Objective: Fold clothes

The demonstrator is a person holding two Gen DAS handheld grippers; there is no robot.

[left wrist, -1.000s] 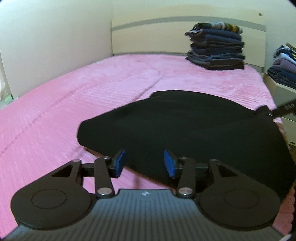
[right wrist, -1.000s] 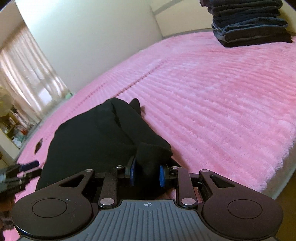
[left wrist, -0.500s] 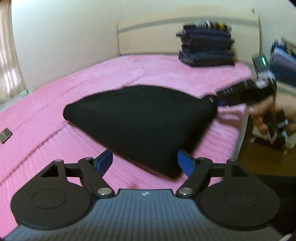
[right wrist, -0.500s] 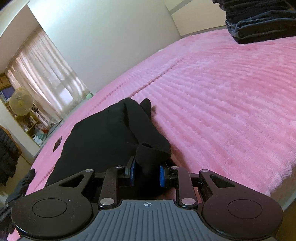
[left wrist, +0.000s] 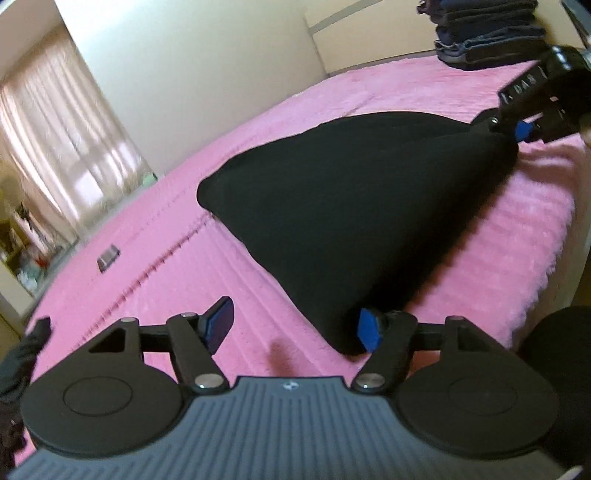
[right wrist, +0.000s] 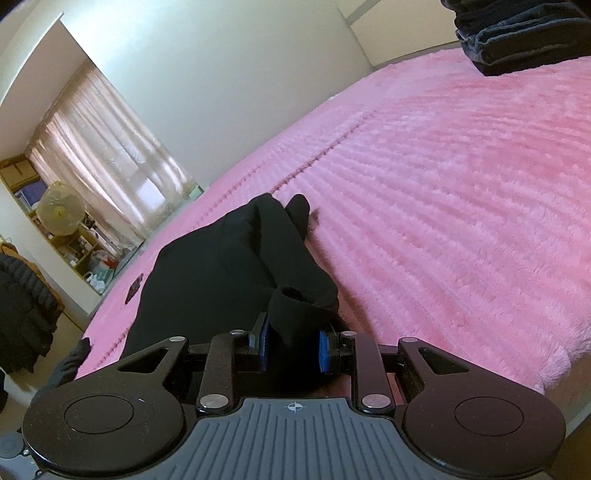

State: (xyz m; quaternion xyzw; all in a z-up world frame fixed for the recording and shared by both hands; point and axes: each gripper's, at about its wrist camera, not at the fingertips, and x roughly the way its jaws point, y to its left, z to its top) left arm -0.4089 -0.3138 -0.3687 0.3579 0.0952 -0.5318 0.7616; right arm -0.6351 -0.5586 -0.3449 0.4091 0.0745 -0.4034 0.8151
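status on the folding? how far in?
Done: a stack of folded clothes sits at the head of the bed. In hand: the right gripper pinches one end of the black garment; the left gripper, jaws closing, straddles its near corner without gripping. Left: fold and stack it.

Left claw [left wrist: 295,330] widened, swung to black garment's [left wrist: 347,206] near corner.
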